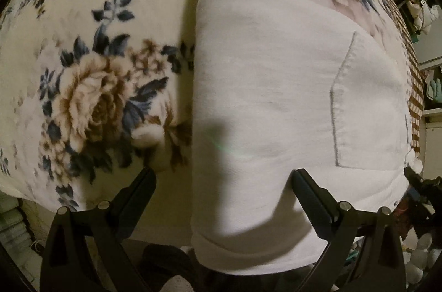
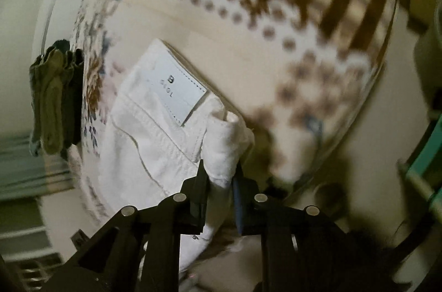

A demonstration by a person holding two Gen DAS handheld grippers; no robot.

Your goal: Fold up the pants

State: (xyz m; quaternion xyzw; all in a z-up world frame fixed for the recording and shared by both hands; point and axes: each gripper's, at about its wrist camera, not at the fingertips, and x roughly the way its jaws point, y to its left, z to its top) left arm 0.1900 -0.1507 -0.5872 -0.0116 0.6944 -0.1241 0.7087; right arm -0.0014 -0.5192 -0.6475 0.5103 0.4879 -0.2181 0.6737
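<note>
The white pants (image 1: 276, 104) lie on the flowery blanket (image 1: 91, 65) on the bed, their long side running away from the left claw (image 1: 223, 178), which is wide open. The right claw (image 2: 219, 170) pinches a pants corner near the label (image 2: 179, 87).

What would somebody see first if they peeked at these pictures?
The white pants, lying across a flowery blanket and filling the middle of the left view. Next, the right gripper pinching a bunched bit of them, just below their pale label.
</note>
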